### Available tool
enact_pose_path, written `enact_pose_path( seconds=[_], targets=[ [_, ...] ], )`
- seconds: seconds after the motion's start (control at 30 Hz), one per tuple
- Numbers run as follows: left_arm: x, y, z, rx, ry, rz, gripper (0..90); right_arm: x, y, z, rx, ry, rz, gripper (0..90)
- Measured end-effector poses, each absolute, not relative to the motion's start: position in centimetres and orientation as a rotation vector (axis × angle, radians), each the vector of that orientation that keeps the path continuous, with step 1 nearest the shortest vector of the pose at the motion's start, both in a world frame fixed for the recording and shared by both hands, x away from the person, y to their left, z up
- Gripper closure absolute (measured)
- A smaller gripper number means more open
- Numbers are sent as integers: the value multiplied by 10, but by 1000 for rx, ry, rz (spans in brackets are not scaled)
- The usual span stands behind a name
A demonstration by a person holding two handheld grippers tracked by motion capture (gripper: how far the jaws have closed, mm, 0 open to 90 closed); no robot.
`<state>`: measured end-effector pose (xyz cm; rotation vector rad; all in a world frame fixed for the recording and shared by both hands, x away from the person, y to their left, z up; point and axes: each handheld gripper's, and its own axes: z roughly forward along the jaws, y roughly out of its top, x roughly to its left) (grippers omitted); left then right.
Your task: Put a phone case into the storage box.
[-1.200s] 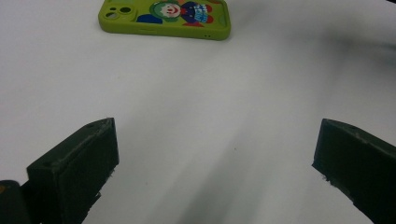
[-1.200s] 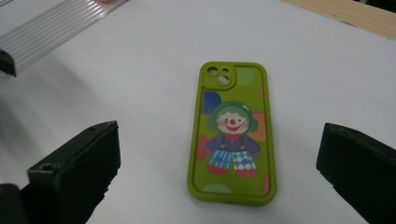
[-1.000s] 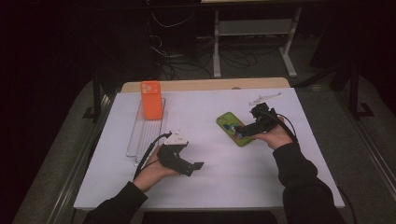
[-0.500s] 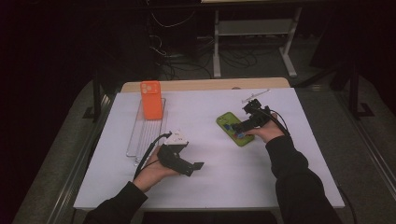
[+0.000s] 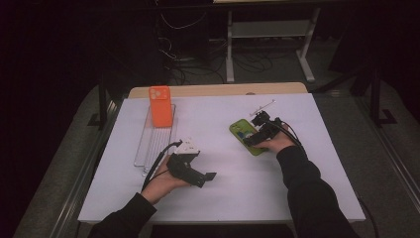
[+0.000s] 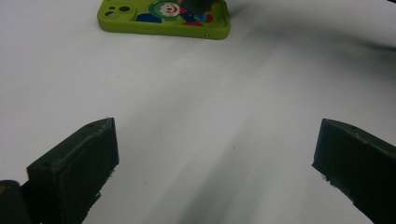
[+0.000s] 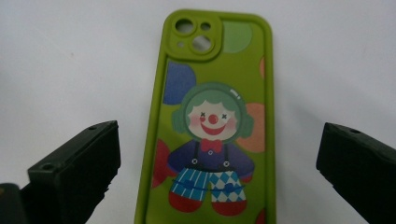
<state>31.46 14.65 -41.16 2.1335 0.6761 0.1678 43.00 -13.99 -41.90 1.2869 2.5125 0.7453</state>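
We log: right tool (image 7: 217, 154) spread wide, straddling flat lime-green clown-print phone case (image 7: 212, 126); grasp pending. Left tool (image 6: 215, 154) released, idle, well short of case.

The light fell from above on the white table cover (image 5: 297, 198), which was bright, while the room around it stayed almost black. The high view was a little soft and grainy. In the left gripper view a wide grey shadow crossed the cover, and the near jaws were blurred. The green phone case (image 7: 215, 116) looked fairly sharp, without glare.
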Motion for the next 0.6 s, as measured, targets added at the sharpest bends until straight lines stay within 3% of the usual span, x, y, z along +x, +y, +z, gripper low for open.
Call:
enact_pose_path(
  seconds=[0.3, 0.6],
  targets=[
    [315, 147, -412, 2132, 676, 168, 0, 430, -139, -433, 1317, 2558, 667, 0],
    [315, 147, -412, 2131, 678, 168, 0, 429, -139, -435, 1331, 2588, 646, 98]
  ],
)
